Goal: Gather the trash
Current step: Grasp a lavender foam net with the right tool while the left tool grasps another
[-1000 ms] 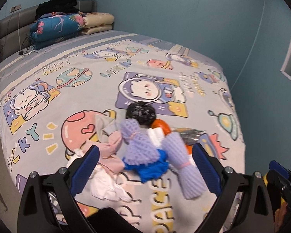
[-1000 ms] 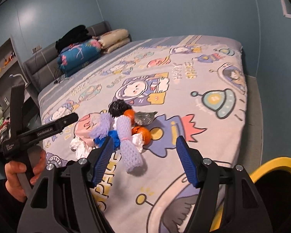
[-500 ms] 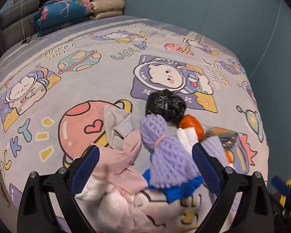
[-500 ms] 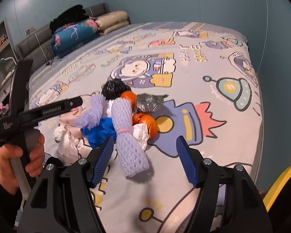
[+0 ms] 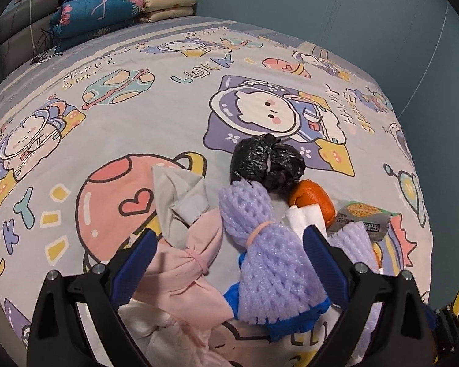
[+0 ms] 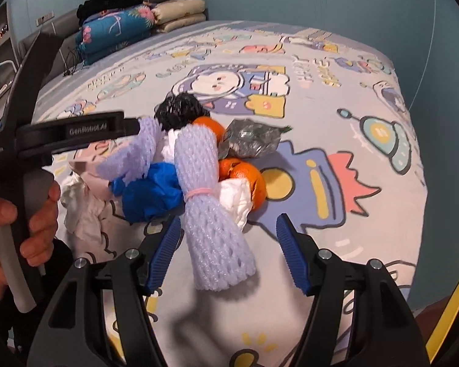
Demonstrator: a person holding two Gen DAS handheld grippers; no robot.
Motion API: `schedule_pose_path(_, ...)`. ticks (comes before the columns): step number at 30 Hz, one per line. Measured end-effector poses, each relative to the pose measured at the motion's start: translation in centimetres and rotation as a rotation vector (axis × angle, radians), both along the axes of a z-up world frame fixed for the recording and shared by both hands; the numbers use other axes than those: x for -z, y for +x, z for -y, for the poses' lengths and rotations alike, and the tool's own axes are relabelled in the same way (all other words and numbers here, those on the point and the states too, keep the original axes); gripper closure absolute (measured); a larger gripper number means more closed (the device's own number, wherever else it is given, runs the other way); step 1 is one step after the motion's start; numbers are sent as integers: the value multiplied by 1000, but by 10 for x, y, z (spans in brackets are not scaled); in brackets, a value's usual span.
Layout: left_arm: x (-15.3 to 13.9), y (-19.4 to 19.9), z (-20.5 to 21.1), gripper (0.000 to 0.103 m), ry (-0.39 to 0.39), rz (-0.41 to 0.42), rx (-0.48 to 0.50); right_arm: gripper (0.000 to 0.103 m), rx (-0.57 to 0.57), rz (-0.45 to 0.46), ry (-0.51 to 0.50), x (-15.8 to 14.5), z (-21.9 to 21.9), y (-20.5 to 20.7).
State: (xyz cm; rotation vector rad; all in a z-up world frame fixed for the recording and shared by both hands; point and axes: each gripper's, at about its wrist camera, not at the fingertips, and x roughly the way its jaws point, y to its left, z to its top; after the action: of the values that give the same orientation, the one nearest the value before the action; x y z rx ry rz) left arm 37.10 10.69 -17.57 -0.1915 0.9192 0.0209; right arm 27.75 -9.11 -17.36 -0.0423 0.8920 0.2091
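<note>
On the bed [image 6: 336, 61], the purple foam net [image 6: 211, 211] lies with its long side pointing away from us, its near end between our right tongs [image 6: 226, 253], which are closing but not yet touching it, while our left tongs [image 5: 229, 263] stay spread.

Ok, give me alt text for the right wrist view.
The right gripper, its jaws closing, hovers over a long lilac foam net sleeve lying between them, untouched, at the near edge of a trash pile on a cartoon-print bedspread. The left gripper, held in a hand, reaches in from the left.
</note>
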Motion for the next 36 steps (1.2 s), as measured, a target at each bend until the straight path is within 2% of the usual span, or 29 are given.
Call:
schedule_pose_path(3, 2, 2, 5, 13, 3, -3, 16, 48, -1, -17, -16, 7, -2, 2)
schedule_pose_path(8, 8, 5, 12, 30, 2, -28, 43, 54, -9, -45, -15, 16, -6, 6)
schedule_pose_path(9, 9, 6, 14, 34, 7, -33, 46, 60, -10, -49, -21, 17, -7, 7)
schedule_pose_path(11, 12, 6, 14, 48, -18, -45, 47, 67, -3, -49, -19, 18, -7, 6)
schedule_pose_path(12, 12, 6, 13, 52, -45, -49, 46, 71, 1, -47, -22, 17, -8, 6)
schedule_pose_path(14, 13, 4, 14, 65, -66, -55, 56, 75, -3, -51, -25, 18, -9, 5)
schedule_pose_path(18, 10, 0, 15, 75, -60, -40, 66, 79, 9, -56, -25, 18, -8, 4)
schedule_pose_path(20, 9, -3, 12, 86, -73, -41, 62, 79, 16, -70, -16, 18, -6, 4)
schedule_pose_path(31, -5, -24, -2, 93, -121, -14, 48, 80, 28, -96, 51, 1, 4, -7)
schedule_pose_path(36, -21, -39, -7, 93, -98, 26, 47, 80, 37, -68, 62, -12, 12, -15)
